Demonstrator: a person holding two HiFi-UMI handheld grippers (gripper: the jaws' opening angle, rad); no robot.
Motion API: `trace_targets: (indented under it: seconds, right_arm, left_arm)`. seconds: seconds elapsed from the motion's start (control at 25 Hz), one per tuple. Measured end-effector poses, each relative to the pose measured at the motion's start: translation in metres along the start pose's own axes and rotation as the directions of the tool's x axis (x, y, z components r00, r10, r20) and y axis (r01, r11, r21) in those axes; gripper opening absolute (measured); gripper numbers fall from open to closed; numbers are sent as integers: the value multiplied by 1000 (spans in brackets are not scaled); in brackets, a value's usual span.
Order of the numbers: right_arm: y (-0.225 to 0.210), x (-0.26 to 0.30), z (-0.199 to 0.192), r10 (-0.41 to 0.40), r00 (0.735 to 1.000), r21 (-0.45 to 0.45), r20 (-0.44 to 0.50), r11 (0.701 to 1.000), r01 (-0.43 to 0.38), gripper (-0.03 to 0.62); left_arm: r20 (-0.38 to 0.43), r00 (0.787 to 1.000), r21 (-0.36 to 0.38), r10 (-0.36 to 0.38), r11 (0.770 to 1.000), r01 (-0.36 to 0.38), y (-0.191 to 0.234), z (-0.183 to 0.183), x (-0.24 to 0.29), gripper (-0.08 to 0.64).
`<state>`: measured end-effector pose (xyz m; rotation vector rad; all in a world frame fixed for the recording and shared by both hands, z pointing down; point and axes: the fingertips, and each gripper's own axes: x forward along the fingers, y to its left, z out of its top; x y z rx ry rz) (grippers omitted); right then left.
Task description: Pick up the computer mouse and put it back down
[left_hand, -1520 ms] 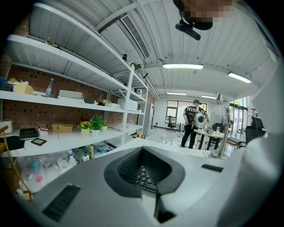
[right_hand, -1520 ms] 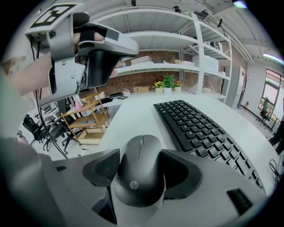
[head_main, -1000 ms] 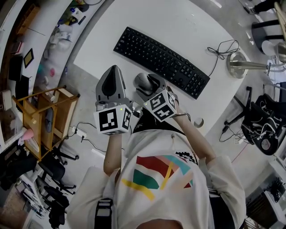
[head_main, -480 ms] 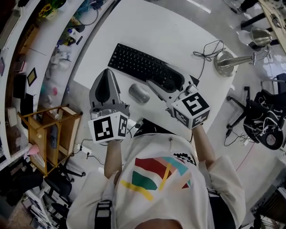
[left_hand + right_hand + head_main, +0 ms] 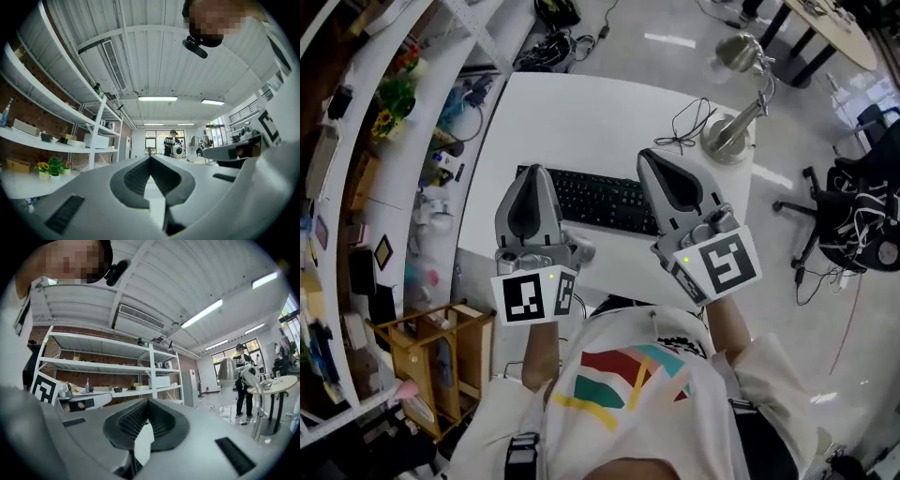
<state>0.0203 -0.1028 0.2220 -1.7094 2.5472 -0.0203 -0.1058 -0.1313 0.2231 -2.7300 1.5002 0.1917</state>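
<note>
Mouse (image 5: 583, 250) on desk (image 5: 609, 122) nr keyboard (image 5: 605, 199), mostly hidden; long axis unclear

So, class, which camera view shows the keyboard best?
The head view: the black keyboard lies on the white desk, partly behind the left gripper and right gripper. Both gripper views look across the room and miss it.

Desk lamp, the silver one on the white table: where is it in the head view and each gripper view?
Head view: the desk lamp stands upper right, at the table's far corner.
Left gripper view: probably the small silver dome right of centre.
Right gripper view: its shade shows at the right, beside a standing person.
Shared landmark: white shelving, left in every view.
</note>
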Motion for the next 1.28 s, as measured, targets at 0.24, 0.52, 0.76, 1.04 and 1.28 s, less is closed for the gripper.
trace_targets:
  seconds: [0.24, 0.52, 0.76, 1.04, 1.28]
  right_arm:
    - [-31, -37, 14, -105, 994, -27, 24, 994, 106, 12]
    - [-37, -54, 9, -142, 990, -47, -14, 989, 141, 12]
    - [-35, -46, 21, -102, 993, -54, 65, 993, 106, 12]
    - [-31, -34, 8, -85, 996, -55, 14, 995, 86, 13]
    - [-29, -29, 5, -70, 998, -51, 1, 996, 70, 12]
  left_arm:
    - [16, 995, 8, -100, 995, 100, -45, 9, 18, 43]
    - [18, 989, 19, -149, 989, 149, -68, 14, 22, 43]
    - [25, 989, 20, -146, 989, 145, -64, 17, 27, 43]
    - [12, 993, 10, -121, 993, 121, -51, 10, 27, 43]
    - [-7, 995, -4, -100, 995, 100, -46, 0, 27, 43]
